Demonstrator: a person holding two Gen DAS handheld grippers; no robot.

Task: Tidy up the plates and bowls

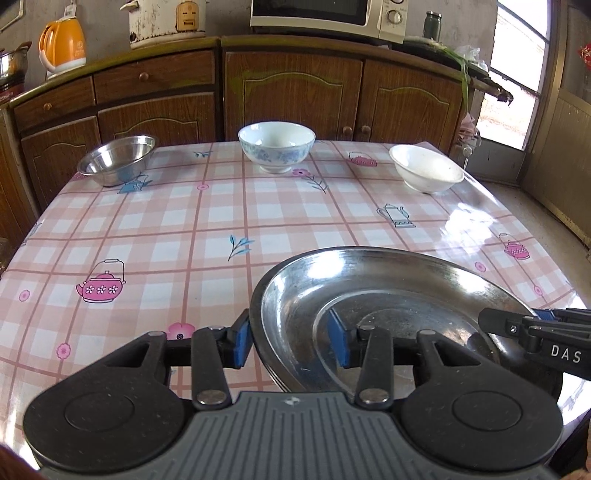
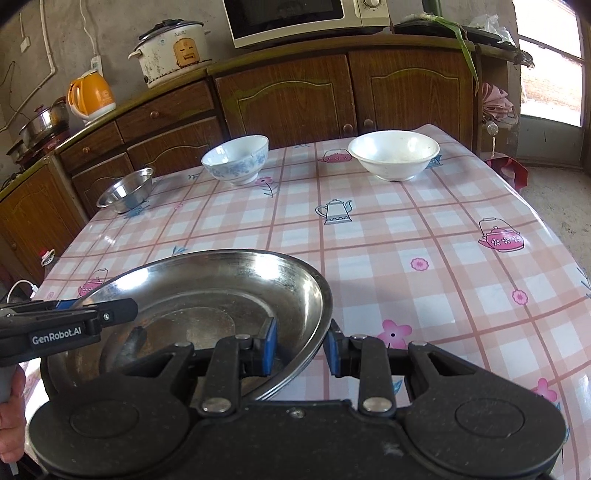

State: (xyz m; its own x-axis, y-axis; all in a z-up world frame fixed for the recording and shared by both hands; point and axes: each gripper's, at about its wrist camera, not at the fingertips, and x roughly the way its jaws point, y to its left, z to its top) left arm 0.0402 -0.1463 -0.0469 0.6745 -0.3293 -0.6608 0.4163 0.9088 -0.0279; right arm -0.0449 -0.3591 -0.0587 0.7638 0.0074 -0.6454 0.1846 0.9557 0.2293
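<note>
A stack of shallow steel plates hangs tilted just above the near part of the table, held from both sides. My left gripper is shut on the stack's left rim, one blue pad outside and one inside the dish. On the opposite rim my right gripper is shut in the same way. Each gripper shows in the other's view, the right gripper and the left gripper. At the far edge stand a small steel bowl, a blue-flowered bowl and a white bowl.
The table wears a glossy pink checked cloth. Brown cabinets run behind it, carrying an orange kettle, a rice cooker and a microwave. A door lies to the right. A hand shows at the left.
</note>
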